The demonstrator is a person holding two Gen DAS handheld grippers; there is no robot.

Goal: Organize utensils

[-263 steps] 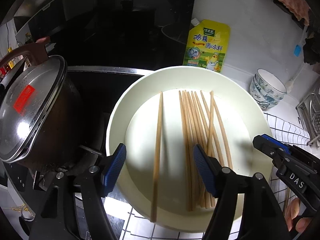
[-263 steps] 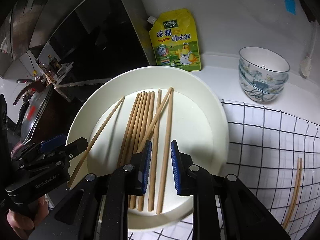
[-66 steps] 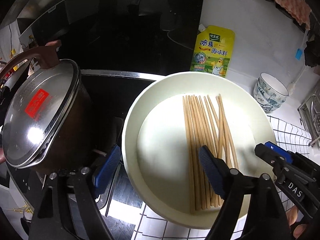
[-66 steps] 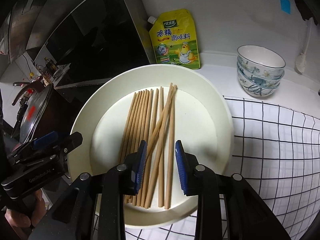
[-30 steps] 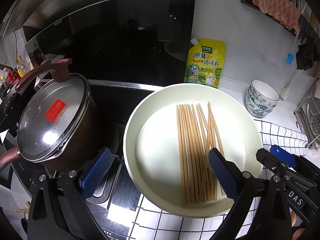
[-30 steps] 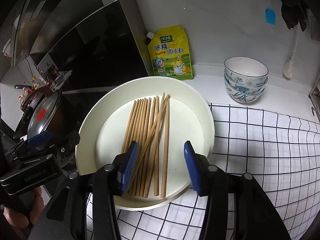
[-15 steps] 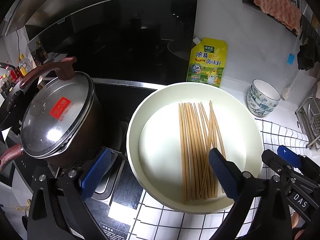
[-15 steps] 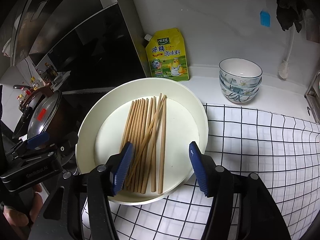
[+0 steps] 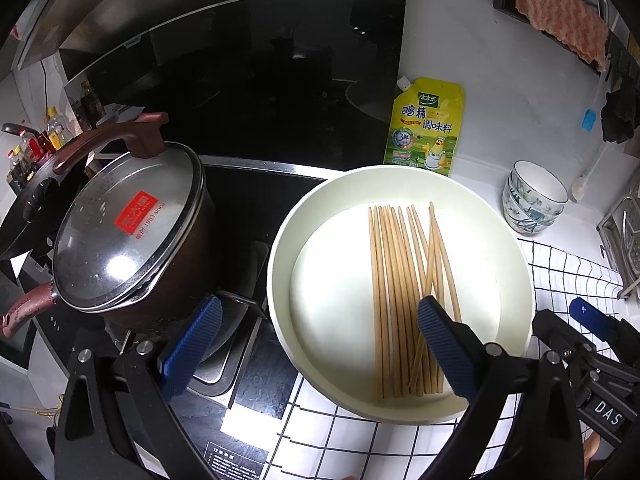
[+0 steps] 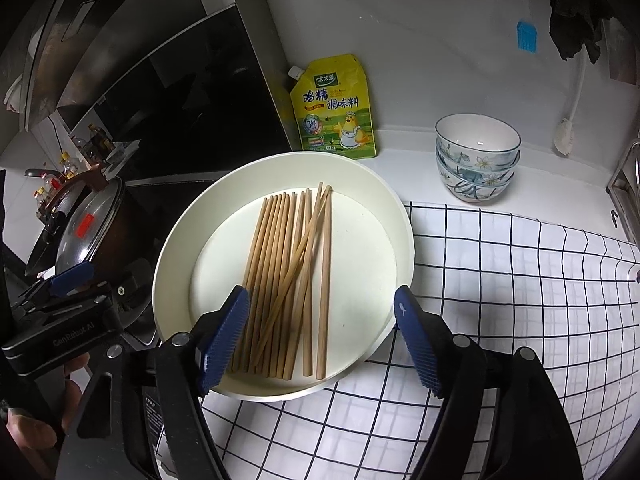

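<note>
Left of the white plate [image 9: 280, 240] stands a dark pot [image 9: 132, 232] with a steel lid and red sticker; the left wrist view shows it large and close, while the right wrist view catches only its lid at the edge. The left gripper [image 9: 316, 340] has its jaws wide apart, holding nothing, one blue pad beside the pot and the other over the plate's near right part. The chopsticks [image 10: 288, 276] lie on the plate, mostly side by side, with one crossing the others on a slant. The right gripper [image 10: 320, 336] also has its jaws spread, empty, straddling the plate's near edge. Behind the plate leans a yellow seasoning pouch [image 10: 336, 108]. Right of the plate, stacked patterned bowls [image 10: 476, 156] sit on the tabletop, and the right wrist view alone shows the wide spread of the checked cloth [image 10: 520, 300].
</note>
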